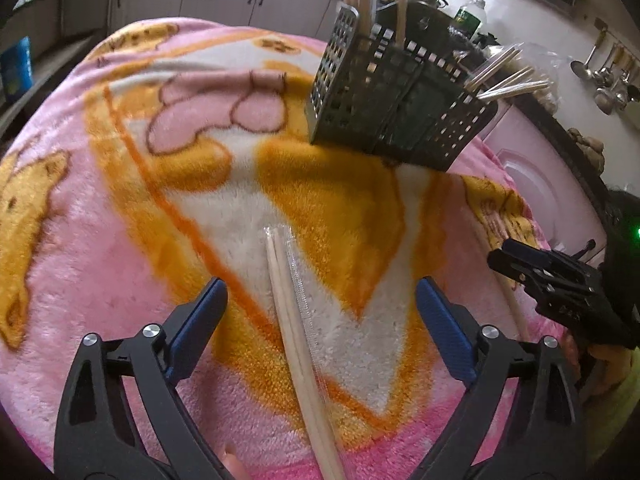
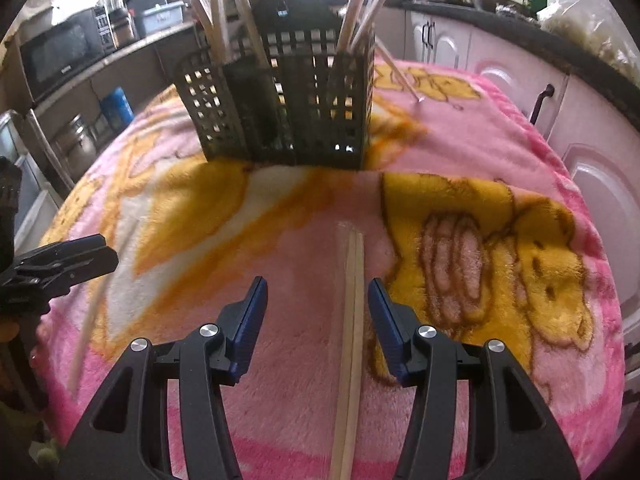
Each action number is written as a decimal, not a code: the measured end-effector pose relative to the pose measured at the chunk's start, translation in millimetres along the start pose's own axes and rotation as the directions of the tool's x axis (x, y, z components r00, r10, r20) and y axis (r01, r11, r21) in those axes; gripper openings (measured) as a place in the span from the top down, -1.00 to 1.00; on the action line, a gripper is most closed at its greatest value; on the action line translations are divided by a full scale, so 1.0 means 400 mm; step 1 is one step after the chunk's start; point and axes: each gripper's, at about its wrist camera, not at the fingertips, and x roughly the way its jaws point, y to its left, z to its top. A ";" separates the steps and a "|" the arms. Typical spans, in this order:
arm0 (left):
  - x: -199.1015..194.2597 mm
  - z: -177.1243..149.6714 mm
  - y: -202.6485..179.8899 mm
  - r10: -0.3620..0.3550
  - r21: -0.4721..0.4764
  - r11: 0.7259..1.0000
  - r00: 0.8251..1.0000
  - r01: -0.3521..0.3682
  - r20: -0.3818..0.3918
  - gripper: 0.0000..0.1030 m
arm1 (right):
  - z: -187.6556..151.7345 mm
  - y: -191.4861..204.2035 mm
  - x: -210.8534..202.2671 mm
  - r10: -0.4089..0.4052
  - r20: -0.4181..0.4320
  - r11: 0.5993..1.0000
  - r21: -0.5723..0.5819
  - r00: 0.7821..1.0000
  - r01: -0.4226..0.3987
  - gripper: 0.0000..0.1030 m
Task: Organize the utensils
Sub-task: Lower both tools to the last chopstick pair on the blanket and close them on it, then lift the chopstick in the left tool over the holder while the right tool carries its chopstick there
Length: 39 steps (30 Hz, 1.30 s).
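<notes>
Chopsticks [image 1: 298,344] in a clear sleeve lie between the left gripper's [image 1: 322,310] spread fingers [image 1: 200,316], untouched; another pair [image 2: 352,320] lies between the right gripper's [image 2: 316,314] half-spread fingers, on the blanket [image 1: 120,200]. Best lower squarely, pinch both sticks together, then lift toward the caddy [image 2: 280,112] behind.

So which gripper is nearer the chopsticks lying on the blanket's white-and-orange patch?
Left. The left gripper straddles those chopsticks, jaws open either side; the right gripper is off to their right, apart.
</notes>
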 end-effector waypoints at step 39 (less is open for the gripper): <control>-0.057 0.170 -0.033 -0.055 0.171 0.983 0.998 0.061 -0.039 0.97 | 0.109 0.050 -0.109 0.178 0.106 0.984 -0.024 0.978 -0.176 0.89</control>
